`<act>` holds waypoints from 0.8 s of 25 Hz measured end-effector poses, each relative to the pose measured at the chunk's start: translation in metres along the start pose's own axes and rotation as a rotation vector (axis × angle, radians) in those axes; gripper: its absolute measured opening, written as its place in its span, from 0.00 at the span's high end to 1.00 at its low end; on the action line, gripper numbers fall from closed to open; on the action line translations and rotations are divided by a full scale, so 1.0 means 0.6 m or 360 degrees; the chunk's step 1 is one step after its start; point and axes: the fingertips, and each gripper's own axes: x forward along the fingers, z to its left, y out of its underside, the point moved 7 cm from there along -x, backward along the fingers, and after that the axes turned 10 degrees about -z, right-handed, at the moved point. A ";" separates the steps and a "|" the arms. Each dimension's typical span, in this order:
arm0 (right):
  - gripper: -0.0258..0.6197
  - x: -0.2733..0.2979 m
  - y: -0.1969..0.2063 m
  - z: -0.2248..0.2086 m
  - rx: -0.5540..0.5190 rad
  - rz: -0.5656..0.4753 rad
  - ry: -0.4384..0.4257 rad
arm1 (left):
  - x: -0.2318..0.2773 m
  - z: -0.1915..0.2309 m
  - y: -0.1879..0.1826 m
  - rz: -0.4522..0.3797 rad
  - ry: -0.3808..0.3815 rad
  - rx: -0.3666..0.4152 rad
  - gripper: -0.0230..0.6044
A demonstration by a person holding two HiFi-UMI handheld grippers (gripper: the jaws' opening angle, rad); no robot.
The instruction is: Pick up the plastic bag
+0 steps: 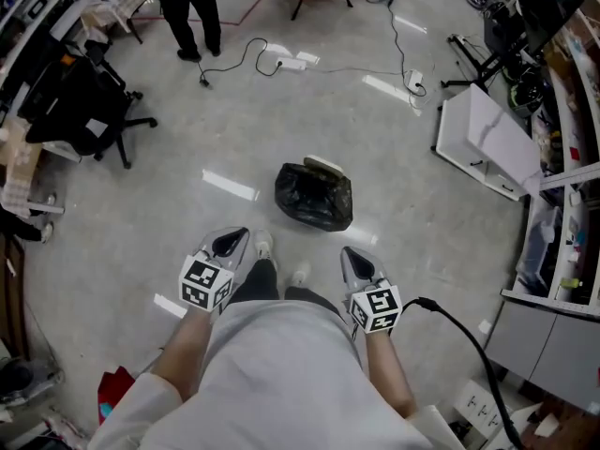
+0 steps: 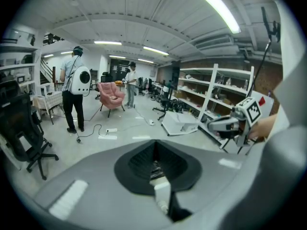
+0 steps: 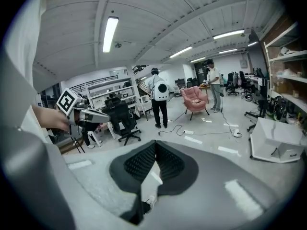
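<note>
The black plastic bag (image 1: 314, 195) lies crumpled on the grey floor just ahead of my feet, with something pale at its far edge. My left gripper (image 1: 234, 240) and right gripper (image 1: 352, 259) hover side by side short of the bag, both pointing towards it and apart from it. Each is shut with nothing between its jaws. In the left gripper view the shut left gripper (image 2: 154, 150) fills the foreground and the right gripper (image 2: 230, 124) shows at the right. The right gripper view shows its own shut jaws, the right gripper (image 3: 154, 152), and the left gripper (image 3: 88, 115). Neither gripper view shows the bag.
A white cabinet (image 1: 487, 143) lies on the floor at the right, before shelving (image 1: 562, 251). A black office chair (image 1: 84, 101) stands at the left. A person (image 1: 192, 12) stands at the back near cables and a power strip (image 1: 291, 62). A pink armchair (image 2: 110, 95) stands further back.
</note>
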 end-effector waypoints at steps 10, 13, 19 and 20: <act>0.96 0.105 -0.018 -0.018 -0.0039 0.0070 0.0156 | 0.086 0.127 -0.026 0.0080 0.0175 0.0103 0.96; 0.96 0.143 -0.022 -0.010 -0.0049 0.0095 0.0187 | 0.111 0.165 -0.028 0.0111 0.0253 0.0139 0.96; 0.96 0.212 -0.018 -0.007 -0.0046 0.0134 0.0268 | 0.164 0.227 -0.029 0.0148 0.0381 0.0179 0.96; 0.96 0.221 -0.017 -0.009 -0.0045 0.0144 0.0284 | 0.173 0.235 -0.028 0.0153 0.0398 0.0179 0.96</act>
